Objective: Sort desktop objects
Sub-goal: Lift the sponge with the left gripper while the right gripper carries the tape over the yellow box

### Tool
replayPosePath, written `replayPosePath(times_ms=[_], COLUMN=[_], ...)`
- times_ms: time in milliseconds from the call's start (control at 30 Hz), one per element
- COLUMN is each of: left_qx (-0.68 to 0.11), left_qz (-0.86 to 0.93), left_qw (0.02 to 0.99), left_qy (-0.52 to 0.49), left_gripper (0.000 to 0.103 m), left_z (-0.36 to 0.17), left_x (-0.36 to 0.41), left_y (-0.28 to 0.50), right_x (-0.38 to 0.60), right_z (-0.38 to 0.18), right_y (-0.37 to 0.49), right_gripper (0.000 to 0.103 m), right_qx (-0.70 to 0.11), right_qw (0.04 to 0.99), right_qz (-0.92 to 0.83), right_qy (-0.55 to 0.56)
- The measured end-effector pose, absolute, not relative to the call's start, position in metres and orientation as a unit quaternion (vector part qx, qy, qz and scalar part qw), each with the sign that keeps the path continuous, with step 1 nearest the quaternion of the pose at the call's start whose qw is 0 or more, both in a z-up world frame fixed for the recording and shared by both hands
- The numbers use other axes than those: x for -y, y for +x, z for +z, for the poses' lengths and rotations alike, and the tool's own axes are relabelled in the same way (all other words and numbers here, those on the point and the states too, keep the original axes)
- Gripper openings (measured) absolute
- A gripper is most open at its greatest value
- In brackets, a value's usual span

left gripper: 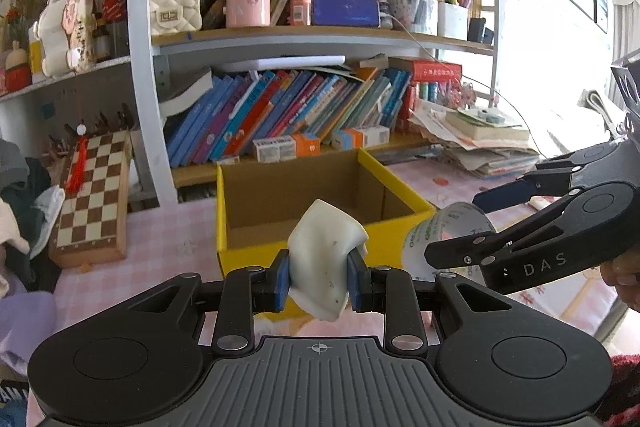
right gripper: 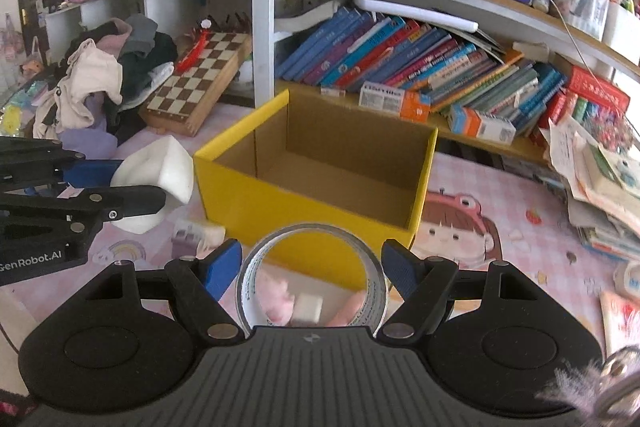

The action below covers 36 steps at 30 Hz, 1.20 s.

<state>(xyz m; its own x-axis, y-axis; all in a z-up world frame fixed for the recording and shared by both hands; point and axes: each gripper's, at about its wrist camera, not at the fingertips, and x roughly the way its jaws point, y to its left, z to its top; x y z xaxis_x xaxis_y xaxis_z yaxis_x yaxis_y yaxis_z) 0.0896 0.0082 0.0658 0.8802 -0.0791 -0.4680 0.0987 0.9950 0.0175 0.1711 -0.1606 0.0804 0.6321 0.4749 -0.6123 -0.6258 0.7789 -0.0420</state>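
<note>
White sponge sits bottom-centre of the left wrist view, pinched hard between the blue pads of the left gripper, squashed at the waist so it bulges above and below; soft block, so a tight clench looks needed to keep it from slipping. In the right view the same sponge shows at left-centre, held off the desk beside the box. Tape roll is at bottom-centre of the right view, standing on edge with its hole facing the camera, clamped across its width by the right gripper; the jaws stand wide because the roll is wide, and the pads press its sides. In the left view the roll appears lower right, close to the box's corner. Yellow box, open and seemingly empty, lies just ahead of both loads, centre frame, likely the drop spot. Both items hang near its front rim, not over the opening yet. Pink tablecloth underneath; bookshelf fills the upper frame, chessboard at left.
</note>
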Motion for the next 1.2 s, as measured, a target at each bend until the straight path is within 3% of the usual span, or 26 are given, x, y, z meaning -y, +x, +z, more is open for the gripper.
replayPosePath(times_ms=[733,1200], left_qx=[-0.245,-0.288], left_qz=[-0.025,-0.005], left_qw=[0.968,0.956], left_qy=[0.045,0.059], left_gripper=[0.027,0.027], left_z=[0.079,0.061], left_x=[-0.003,-0.017], left_y=[0.175,0.23], right_x=[0.146,0.106], right_z=[0.102,0.071], right_y=[0.27,0.33], right_gripper=[0.075,0.075], right_qx=[-0.237,-0.267], right_qw=[0.884,0.847], right_qz=[0.355,0.39], right_qy=[-0.191,-0.244])
